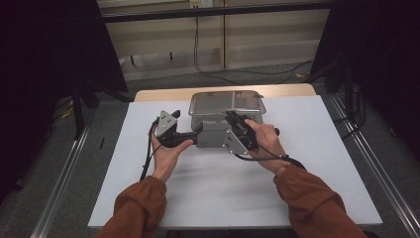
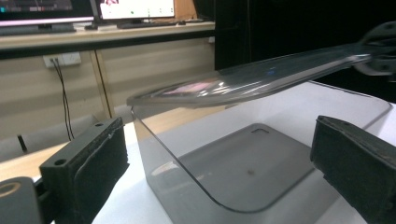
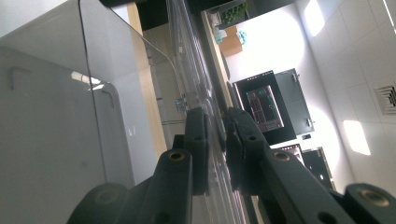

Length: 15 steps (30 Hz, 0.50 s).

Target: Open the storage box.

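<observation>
A clear plastic box (image 1: 218,130) sat on the white tabletop (image 1: 307,168), between both claws. The right claw (image 3: 215,140) pinched the clear lid (image 2: 261,77), holding it tilted above the box. The left claw (image 1: 194,135) was open beside the box's left wall.

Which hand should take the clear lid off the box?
Right. The right gripper is shut on the lid, which sits tilted above the box. The left gripper is open beside the box.
</observation>
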Tool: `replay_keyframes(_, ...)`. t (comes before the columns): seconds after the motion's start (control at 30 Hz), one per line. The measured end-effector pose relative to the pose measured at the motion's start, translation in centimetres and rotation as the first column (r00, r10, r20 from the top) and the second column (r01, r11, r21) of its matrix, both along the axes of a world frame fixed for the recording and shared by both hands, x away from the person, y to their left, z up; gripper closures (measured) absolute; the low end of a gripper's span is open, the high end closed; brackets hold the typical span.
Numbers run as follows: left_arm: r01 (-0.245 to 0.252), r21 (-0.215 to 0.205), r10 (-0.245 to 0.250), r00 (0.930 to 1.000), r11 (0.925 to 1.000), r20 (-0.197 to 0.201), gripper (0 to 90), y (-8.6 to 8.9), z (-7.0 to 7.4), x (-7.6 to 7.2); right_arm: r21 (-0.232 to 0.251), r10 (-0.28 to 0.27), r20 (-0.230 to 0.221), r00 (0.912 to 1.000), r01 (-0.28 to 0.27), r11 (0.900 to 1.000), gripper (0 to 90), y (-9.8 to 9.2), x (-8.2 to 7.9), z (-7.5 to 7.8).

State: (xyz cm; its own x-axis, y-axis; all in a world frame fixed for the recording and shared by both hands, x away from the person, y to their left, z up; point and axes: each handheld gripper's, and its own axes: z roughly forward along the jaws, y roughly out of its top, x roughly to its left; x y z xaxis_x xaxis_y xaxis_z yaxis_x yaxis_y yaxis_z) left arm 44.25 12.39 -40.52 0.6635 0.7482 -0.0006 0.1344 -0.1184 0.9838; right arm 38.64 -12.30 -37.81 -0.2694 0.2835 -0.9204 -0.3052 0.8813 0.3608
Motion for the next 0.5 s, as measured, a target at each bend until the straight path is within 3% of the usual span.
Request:
replay_keyframes(0.03,-0.003,-0.014,0.003,1.0,0.9999,0.002,3.8,-0.1,-0.1,0.2,0.001,0.001,-0.001,1.0,-0.001,1.0,79.5,0.0,0.0,0.0)
replay_keyframes(0.5,-0.029,0.05,0.027,0.9982,0.9983,0.054,9.8,-0.4,0.1,1.5,-0.015,0.002,-0.015,0.9999,-0.002,1.0,78.0,0.3,0.1,-0.6)
